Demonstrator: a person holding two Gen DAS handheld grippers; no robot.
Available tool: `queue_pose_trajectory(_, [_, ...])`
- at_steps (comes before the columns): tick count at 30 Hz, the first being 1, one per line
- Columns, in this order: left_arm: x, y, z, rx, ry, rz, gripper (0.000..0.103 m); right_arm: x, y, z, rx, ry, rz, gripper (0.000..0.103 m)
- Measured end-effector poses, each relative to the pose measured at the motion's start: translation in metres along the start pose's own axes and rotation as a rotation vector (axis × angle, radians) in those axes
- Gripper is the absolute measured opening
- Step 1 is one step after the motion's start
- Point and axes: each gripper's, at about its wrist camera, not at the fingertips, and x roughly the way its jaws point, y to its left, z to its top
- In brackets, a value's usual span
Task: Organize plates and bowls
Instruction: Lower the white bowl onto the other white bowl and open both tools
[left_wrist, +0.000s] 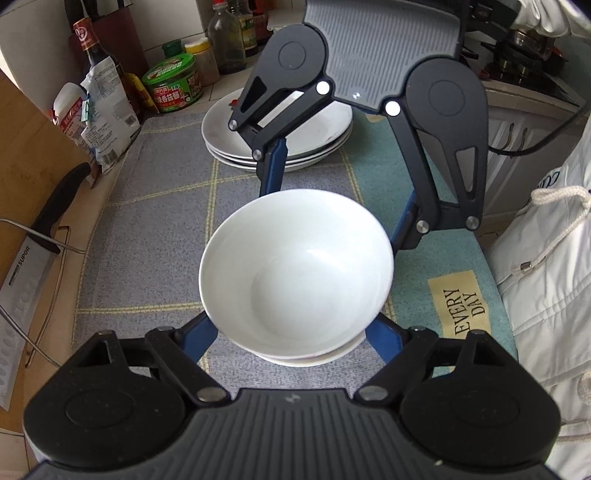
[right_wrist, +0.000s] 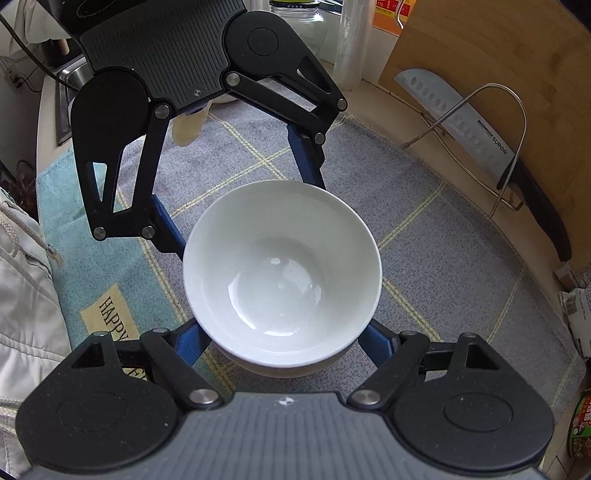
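Grippers face each other across one white bowl (left_wrist: 295, 273). Left gripper (left_wrist: 295, 332) and right gripper (right_wrist: 284, 336) each stand half open, blue fingers (left_wrist: 201, 336) flanking the bowl's sides; contact cannot be confirmed. It sits nested on a second bowl (left_wrist: 314, 360) upon the table mat (left_wrist: 155, 206); stacked plates (left_wrist: 280, 147) lie far left. Risk: uneven squeeze could tilt or slip the glazed bowl. Legible: "SUPOR" on knife (right_wrist: 480, 133), "EVERY DAY" mat label (left_wrist: 465, 306).

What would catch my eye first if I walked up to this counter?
A white bowl, nested in another bowl, sits mid-mat with blue-fingered grippers closed in from opposite sides: the left gripper and the right gripper. Behind it is a stack of white plates, and a Supor cleaver leans on a wooden board.
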Motion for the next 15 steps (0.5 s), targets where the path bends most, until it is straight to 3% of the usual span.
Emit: queue_pose_trajectory(15, [0.0040,0.0079,0.0009,-0.027,0.008,-0.021,0.090,0.0005,0.0001,-0.0024,0.010,-0.003,-0.002,0.089])
